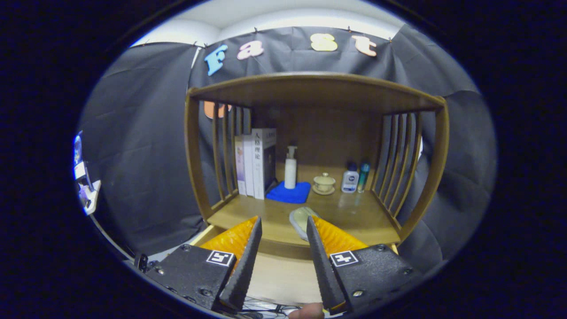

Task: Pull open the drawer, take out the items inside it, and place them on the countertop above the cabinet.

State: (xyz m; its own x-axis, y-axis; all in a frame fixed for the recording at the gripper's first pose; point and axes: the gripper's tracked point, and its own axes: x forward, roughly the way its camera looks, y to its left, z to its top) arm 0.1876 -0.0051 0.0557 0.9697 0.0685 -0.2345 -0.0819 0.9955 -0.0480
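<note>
A fingertip shows at the bottom centre, beneath the gripper, whose fingers stand wide apart, holding nothing. A pale green item lies on the countertop at centre frame, touching the right finger.

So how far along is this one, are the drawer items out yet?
Looks late. Done: the drawer appears pulled open below the fingers, and a pale green item lies at the front of the countertop, just beyond one fingertip. In hand: nothing; the gripper is open and empty. Left: the visible drawer floor looks bare, but much of it is hidden, so check for more items.
</note>
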